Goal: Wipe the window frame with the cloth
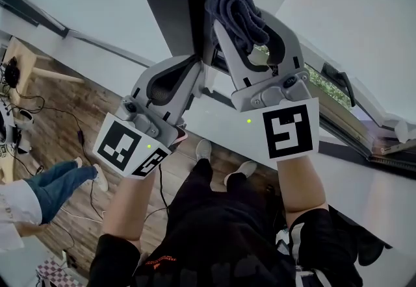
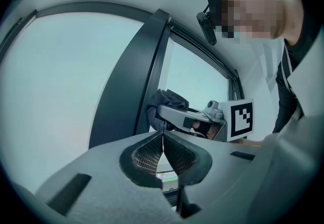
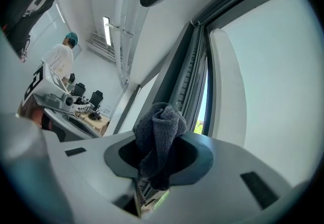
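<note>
You are holding the right claw (image 3: 159, 159) clamped on the dark grey cloth (image 3: 161, 132). The cloth is bunching up out of the jaws right at the dark window frame (image 1: 195, 6); whether it is actually touching the frame is hard to tell. Your left claw (image 2: 163, 143) is carrying nothing, its jaws meeting at the tips, and it is hovering just beside the right one, near the same frame.

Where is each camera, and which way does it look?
Head view: on the person's head, looking down at left gripper, right gripper, forearms, legs.
Left gripper view: on that gripper, faces the window frame past shut jaws.
Right gripper view: on that gripper, faces the frame past the gripped cloth.
All three show the cloth.
</note>
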`<state>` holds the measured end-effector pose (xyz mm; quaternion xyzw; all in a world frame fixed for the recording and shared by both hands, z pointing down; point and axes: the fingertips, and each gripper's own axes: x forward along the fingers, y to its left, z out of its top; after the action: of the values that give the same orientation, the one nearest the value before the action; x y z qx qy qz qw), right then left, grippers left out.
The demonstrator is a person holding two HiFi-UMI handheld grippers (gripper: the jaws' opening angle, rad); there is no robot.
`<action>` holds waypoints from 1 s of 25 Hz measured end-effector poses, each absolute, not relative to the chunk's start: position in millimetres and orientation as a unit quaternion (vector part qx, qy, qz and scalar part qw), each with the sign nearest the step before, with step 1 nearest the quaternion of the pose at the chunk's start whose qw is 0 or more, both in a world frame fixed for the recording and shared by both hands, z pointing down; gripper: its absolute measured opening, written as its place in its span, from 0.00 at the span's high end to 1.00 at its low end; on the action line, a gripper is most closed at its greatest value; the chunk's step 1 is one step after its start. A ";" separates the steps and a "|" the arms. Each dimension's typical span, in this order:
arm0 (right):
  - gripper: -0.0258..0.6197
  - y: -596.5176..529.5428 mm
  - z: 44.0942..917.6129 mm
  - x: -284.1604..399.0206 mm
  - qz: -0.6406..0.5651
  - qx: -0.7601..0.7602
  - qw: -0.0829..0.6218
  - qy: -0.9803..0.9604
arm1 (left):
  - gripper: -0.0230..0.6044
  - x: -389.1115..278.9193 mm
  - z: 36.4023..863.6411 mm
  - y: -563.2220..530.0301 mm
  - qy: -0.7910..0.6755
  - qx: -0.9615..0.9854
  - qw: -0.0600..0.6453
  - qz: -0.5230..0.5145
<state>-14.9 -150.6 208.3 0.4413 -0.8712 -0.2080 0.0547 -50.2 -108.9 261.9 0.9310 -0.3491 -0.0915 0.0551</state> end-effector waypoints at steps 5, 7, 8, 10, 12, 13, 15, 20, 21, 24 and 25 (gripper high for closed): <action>0.79 -151.5 238.1 -15.9 -0.187 0.446 0.061 -0.873 | 0.93 -51.9 280.3 -110.0 -0.351 0.930 0.068 -0.083; 0.80 -151.4 252.1 -14.4 -0.176 0.448 0.064 -0.874 | 0.93 -50.5 289.0 -109.5 -0.352 0.930 0.075 -0.079; 0.79 -151.4 259.2 -14.3 -0.170 0.449 0.067 -0.875 | 0.93 -50.4 293.5 -109.3 -0.352 0.930 0.079 -0.076; 0.79 -152.1 272.3 -15.1 -0.163 0.451 0.070 -0.875 | 0.93 -50.8 301.9 -109.7 -0.353 0.929 0.086 -0.073; 0.79 -152.9 284.6 -16.4 -0.160 0.453 0.074 -0.874 | 0.93 -51.0 309.7 -110.4 -0.353 0.929 0.092 -0.070; 0.79 -153.1 291.4 -16.8 -0.157 0.454 0.077 -0.873 | 0.93 -50.8 313.6 -110.5 -0.353 0.928 0.095 -0.069; 0.80 -153.4 305.9 -16.1 -0.149 0.456 0.085 -0.873 | 0.93 -49.6 322.0 -110.8 -0.353 0.928 0.100 -0.066; 0.79 -154.5 338.9 -13.3 -0.129 0.463 0.099 -0.872 | 0.93 -47.8 341.8 -111.5 -0.353 0.927 0.113 -0.057; 0.79 -154.6 345.2 -13.4 -0.125 0.464 0.102 -0.871 | 0.93 -48.4 345.6 -111.7 -0.354 0.927 0.116 -0.055; 0.79 -155.4 365.6 -13.7 -0.115 0.466 0.115 -0.870 | 0.93 -50.1 355.9 -112.9 -0.354 0.926 0.122 -0.052; 0.79 -155.2 373.1 -13.5 -0.109 0.467 0.121 -0.869 | 0.93 -50.4 359.3 -112.9 -0.354 0.926 0.124 -0.051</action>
<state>-13.5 -155.2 373.1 0.4667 -0.8693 -0.1092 0.1207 -50.4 -112.9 359.3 0.9256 -0.3539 -0.0508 0.1239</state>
